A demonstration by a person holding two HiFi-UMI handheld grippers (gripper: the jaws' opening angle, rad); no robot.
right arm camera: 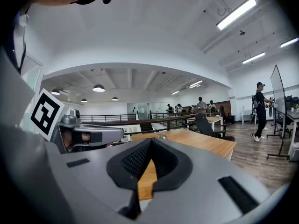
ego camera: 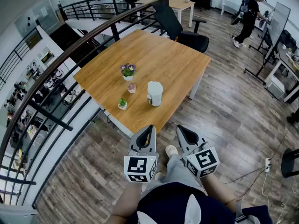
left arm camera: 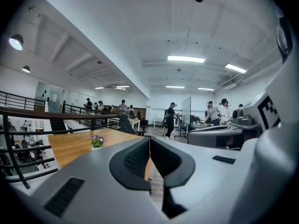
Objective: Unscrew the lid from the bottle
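Note:
A white bottle (ego camera: 154,94) with a white lid (ego camera: 155,85) stands upright near the front edge of the wooden table (ego camera: 159,55). Both grippers hang short of the table, close to the person's body. My left gripper (ego camera: 149,128) is shut with nothing between its jaws, its tips pointing toward the table edge. Beside it, my right gripper (ego camera: 180,128) is shut and empty too. In the left gripper view the closed left gripper (left arm camera: 149,139) hides the bottle. The right gripper (right arm camera: 150,142) shows closed in its own view, with the table beyond it.
Three small potted plants sit left of the bottle: a purple flower (ego camera: 127,71), a pink pot (ego camera: 131,87) and a green one (ego camera: 122,103). A black railing (ego camera: 56,78) runs along the left. An office chair (ego camera: 187,34) stands at the table's far side. A person (ego camera: 245,17) stands far right.

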